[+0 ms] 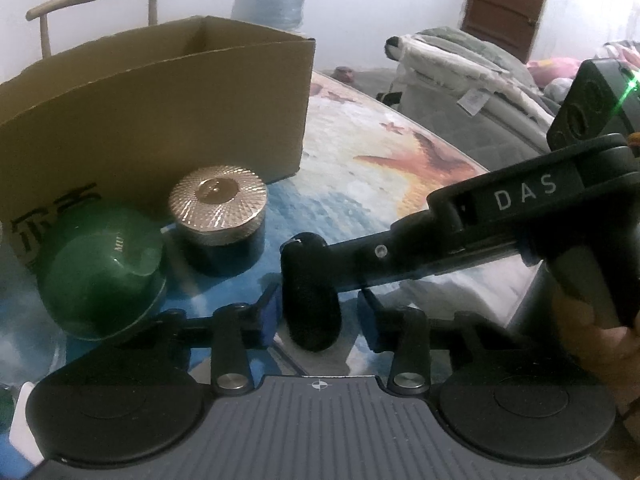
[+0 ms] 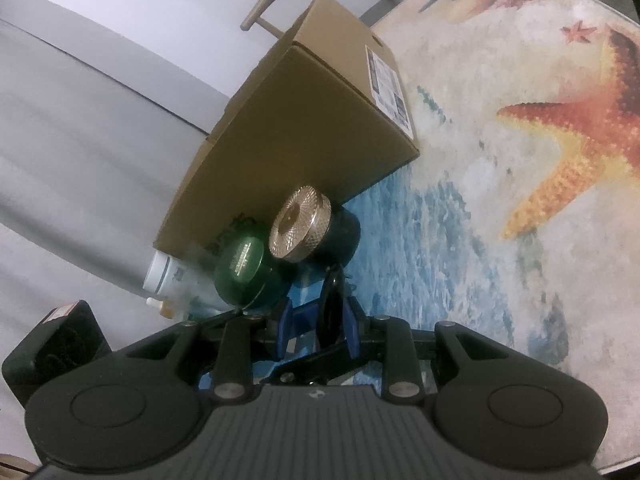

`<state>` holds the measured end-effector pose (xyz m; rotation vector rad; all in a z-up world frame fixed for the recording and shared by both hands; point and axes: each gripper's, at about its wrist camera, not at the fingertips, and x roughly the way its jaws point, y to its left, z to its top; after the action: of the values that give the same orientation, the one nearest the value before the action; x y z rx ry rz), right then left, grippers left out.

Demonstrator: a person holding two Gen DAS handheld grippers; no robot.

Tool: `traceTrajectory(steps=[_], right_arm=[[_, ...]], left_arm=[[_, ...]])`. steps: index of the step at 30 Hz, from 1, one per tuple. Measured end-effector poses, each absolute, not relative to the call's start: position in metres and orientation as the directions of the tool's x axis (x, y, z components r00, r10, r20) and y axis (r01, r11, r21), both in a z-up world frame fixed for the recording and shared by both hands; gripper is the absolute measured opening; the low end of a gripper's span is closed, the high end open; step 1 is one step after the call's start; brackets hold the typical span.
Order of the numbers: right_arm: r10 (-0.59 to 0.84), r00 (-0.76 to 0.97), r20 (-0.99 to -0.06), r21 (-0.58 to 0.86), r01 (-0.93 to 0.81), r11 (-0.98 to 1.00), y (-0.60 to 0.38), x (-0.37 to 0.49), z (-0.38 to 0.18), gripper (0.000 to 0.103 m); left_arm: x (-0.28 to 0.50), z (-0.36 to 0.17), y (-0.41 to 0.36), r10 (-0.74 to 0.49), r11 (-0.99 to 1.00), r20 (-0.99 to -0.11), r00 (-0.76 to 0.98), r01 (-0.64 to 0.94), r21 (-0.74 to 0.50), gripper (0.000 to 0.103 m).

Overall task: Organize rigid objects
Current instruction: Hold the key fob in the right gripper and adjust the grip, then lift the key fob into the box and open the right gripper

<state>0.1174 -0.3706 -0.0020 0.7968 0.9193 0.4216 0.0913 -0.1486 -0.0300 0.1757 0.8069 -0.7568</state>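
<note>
Between your left claw's [image 1: 318, 312] parted blue pads stands a dark, rounded oblong object [image 1: 310, 292], clamped by your right claw [image 2: 334, 320]. Beyond it sit a knurled gold-lidded jar [image 1: 218, 210], a glossy green jar [image 1: 102, 272], and a cardboard box [image 1: 160, 108], its interior hidden.

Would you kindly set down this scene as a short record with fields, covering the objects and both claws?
surface: seaside-print tablecloth with starfish
container: brown cardboard box, standing behind the jars
jars: glossy round green jar, tilted; dark round jar with gold textured lid, upright, in front of the box
held item: black oblong object
right claw: shut on the black oblong object
left claw: open, pads flanking the same object, with a gap showing on one side
</note>
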Motion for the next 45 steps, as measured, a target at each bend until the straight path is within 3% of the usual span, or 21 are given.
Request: traceTrajectory(steps=[10, 17, 27, 33, 35, 38, 41, 45], right_arm=[[0.592, 0.556, -0.584, 0.708, -0.008, 0.706, -0.359, 0.122, -0.004, 0.030], [0.587, 0.574, -0.571, 0.696, -0.042, 0.717, -0.355, 0.117, 0.005, 0.021], [0.608, 0.638, -0.473, 0.608, -0.263, 0.749, -0.329, 0.118, 0.088, 0.020], [0.677, 0.604, -0.420, 0.529, -0.444, 0.724, -0.298, 0.172, 0.150, 0.020], [0.697, 0.566, -0.441, 0.524, -0.468, 0.712, -0.284, 0.208, 0.160, 0.020], [0.714, 0.484, -0.507, 0.563, -0.441, 0.699, -0.266, 0.263, 0.155, 0.020], [0.719, 0.369, -0.589, 0.623, -0.361, 0.694, -0.250, 0.325, 0.129, 0.020], [0.726, 0.246, -0.643, 0.675, -0.266, 0.688, -0.235, 0.385, 0.091, 0.020]], left_arm=[[0.089, -0.030, -0.146, -0.539, 0.740, -0.700, 0.469, 0.661, -0.126, 0.032], [0.083, -0.023, -0.143, -0.534, 0.746, -0.690, 0.489, 0.656, -0.113, 0.029], [0.066, 0.047, -0.123, -0.499, 0.790, -0.562, 0.660, 0.613, 0.018, 0.028], [0.095, 0.104, -0.104, -0.385, 0.853, -0.494, 0.779, 0.506, 0.133, 0.028], [0.121, 0.113, -0.097, -0.355, 0.864, -0.525, 0.774, 0.486, 0.132, 0.028], [0.180, 0.113, -0.083, -0.312, 0.879, -0.650, 0.693, 0.471, 0.079, 0.028], [0.241, 0.096, -0.073, -0.278, 0.901, -0.779, 0.562, 0.434, -0.008, 0.028], [0.293, 0.067, -0.069, -0.225, 0.932, -0.872, 0.435, 0.357, -0.062, 0.028]])
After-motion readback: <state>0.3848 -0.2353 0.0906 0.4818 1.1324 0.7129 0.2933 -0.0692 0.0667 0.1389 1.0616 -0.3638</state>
